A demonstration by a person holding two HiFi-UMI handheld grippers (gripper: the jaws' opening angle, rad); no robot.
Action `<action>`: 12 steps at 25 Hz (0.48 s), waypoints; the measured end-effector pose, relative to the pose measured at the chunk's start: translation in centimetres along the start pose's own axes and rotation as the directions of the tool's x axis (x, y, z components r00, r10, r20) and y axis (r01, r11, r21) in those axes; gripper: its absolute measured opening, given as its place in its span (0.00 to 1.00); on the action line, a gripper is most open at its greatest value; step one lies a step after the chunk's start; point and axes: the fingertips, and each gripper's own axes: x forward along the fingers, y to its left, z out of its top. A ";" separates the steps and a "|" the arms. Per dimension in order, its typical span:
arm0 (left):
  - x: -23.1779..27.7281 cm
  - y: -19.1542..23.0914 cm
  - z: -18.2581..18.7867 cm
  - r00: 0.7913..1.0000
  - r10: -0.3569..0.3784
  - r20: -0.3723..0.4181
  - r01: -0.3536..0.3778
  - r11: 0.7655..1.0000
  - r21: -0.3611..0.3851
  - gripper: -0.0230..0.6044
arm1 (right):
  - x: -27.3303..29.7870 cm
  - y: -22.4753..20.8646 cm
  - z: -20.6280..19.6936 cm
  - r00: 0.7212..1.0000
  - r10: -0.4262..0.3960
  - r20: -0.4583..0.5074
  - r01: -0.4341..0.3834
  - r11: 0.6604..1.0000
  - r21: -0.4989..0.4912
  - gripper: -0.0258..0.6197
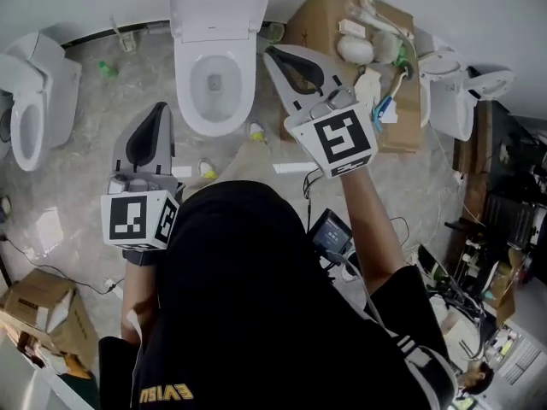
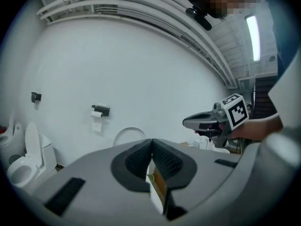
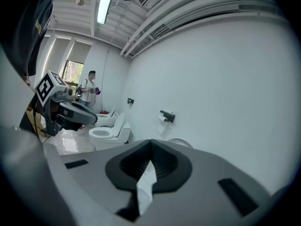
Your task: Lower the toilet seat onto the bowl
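- toilet seat: i take the tall white flap standing up behind the bowl to be the seat and lid together, leaning back toward the wall. from above i can't separate the two, nor rule out that the ring already lies on the rim.
- it belongs to the middle toilet, straight ahead of me, with a cardboard box just beside it on the right and another toilet well apart on the left.
- if the seat is up, my guess is it rests past its tipping point. it would then need a nudge forward at the top edge and a guided descent so it doesn't slam.
- left hand-held gripper: held in the air to the left of the bowl, pointing roughly level at the wall. its own view shows the two ribbed pads meeting at the tip with nothing between them; only background shows through the slot lower down. it is closed, empty and touching nothing.
- right hand-held gripper: raised on the other side, tip over the near corner of the box and clear of the toilet. in its own view the jaws are pressed together, with nothing caught and nothing touched.
- my reading: the pair flank the toilet and neither is engaged with the seat. closed tips suit pushing the flap rather than pinching it.
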 end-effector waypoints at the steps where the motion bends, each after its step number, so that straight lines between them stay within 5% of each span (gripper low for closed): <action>1: 0.0 -0.4 0.1 1.000 -0.007 0.000 0.007 1.000 0.007 0.06 | -0.5 0.0 0.0 1.000 -0.010 0.005 0.010 1.000 0.009 0.03; 12: -1.9 -3.4 -0.4 0.996 -0.084 -0.006 0.084 0.995 0.060 0.06 | -4.4 1.8 -0.5 0.996 -0.088 0.009 0.088 0.996 0.011 0.03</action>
